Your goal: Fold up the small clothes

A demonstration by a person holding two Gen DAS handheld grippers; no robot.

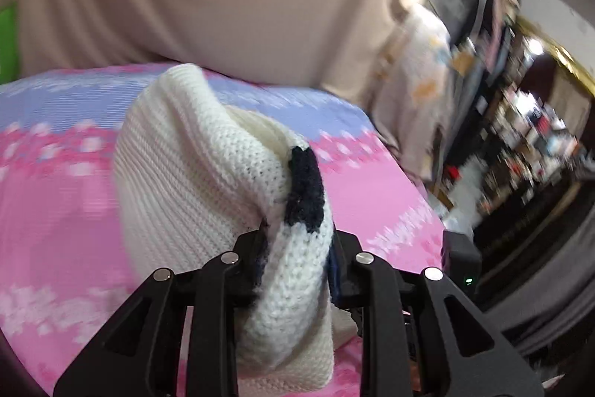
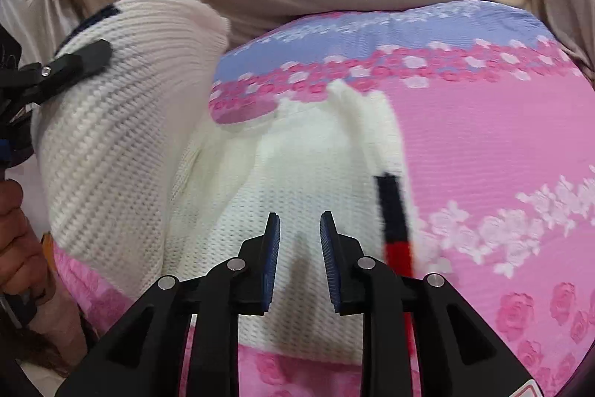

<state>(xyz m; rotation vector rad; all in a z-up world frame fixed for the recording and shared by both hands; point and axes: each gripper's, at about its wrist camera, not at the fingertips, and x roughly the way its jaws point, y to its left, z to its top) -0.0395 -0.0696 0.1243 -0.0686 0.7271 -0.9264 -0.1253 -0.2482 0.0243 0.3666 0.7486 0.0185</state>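
**Left gripper lifts one side of the white sweater**

The left gripper (image 1: pixel 297 248) is clamped on a bunched edge of the white knit sweater (image 2: pixel 297 173), by a dark blue patch (image 1: pixel 305 188), and holds that side up off the pink flowered bedspread (image 2: pixel 483 144). The rest of the sweater lies on the bedspread. The right gripper (image 2: pixel 299 248) hovers over it, its 2 fingers apart with nothing between them. A red and black stripe (image 2: pixel 394 218) runs just beside it. A hand (image 2: pixel 18 240) grips the left tool.
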